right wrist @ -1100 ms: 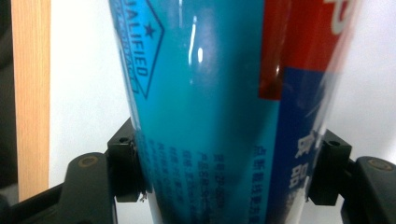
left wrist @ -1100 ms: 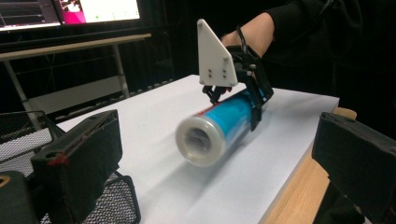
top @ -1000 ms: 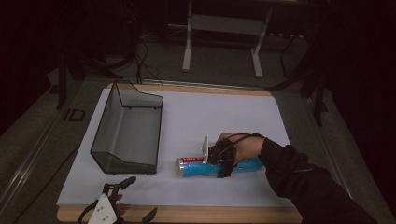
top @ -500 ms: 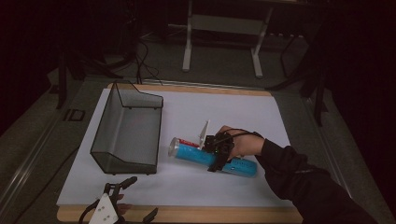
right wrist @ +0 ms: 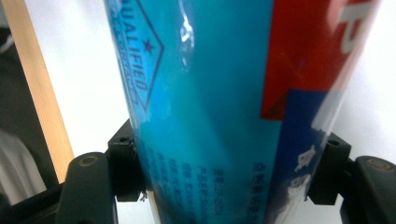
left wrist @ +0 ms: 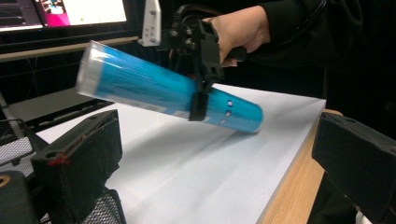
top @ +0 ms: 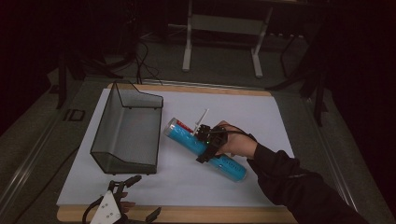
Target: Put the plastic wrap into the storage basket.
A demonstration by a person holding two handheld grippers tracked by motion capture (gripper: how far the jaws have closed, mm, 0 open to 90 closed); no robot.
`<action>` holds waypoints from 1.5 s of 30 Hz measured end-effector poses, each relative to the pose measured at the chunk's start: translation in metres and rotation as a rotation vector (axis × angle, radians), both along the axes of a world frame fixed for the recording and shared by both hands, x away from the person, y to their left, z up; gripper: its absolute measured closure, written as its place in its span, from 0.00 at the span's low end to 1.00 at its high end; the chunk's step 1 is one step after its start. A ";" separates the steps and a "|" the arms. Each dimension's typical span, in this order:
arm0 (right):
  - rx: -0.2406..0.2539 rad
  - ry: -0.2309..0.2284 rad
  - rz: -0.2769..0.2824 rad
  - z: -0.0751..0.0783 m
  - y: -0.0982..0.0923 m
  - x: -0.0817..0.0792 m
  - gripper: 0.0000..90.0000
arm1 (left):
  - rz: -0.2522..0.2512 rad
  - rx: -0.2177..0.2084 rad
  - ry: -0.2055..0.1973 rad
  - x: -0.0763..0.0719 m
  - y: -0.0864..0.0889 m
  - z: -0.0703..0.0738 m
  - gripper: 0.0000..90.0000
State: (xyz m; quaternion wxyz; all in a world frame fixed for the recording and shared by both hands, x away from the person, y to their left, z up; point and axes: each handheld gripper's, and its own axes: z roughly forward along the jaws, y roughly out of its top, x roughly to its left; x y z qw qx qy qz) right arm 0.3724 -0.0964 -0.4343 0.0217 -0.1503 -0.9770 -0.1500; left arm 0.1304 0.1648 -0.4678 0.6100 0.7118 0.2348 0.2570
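A blue tube-shaped can [top: 183, 136] with a pale cap and a red label patch is clamped across its middle by my right gripper [top: 206, 147], which is shut on it. The can lies diagonally over the white paper, its capped end pointing at the mesh basket [top: 140, 96]. In the left gripper view the can [left wrist: 140, 86] tilts with the capped end raised and the other end close to the paper. In the right gripper view the can [right wrist: 205, 107] sits between both jaws. My left gripper [top: 142, 198] rests open at the table's front edge, holding nothing.
The dark wire mesh basket stands on the left of the white paper sheet [top: 243, 112], its open side facing right. A wooden table edge [top: 210, 214] runs along the front. A metal stand [top: 222, 23] and cables are beyond the table.
The right gripper has swung the can from lying level to a diagonal, moving its capped end up and left toward the basket. The left gripper has stayed put.
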 end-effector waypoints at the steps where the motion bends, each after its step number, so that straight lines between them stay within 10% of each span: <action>1: -0.002 0.002 -0.007 0.001 0.003 0.000 0.35 | -0.005 0.001 0.000 0.000 0.000 0.000 0.03; 15: 0.101 -0.005 -0.176 0.014 0.024 0.002 0.35 | 0.006 0.009 0.014 0.008 -0.004 0.000 0.03; 45: 0.350 -0.062 -0.347 0.085 0.083 0.015 0.35 | -0.006 0.018 0.002 0.008 -0.007 0.000 0.03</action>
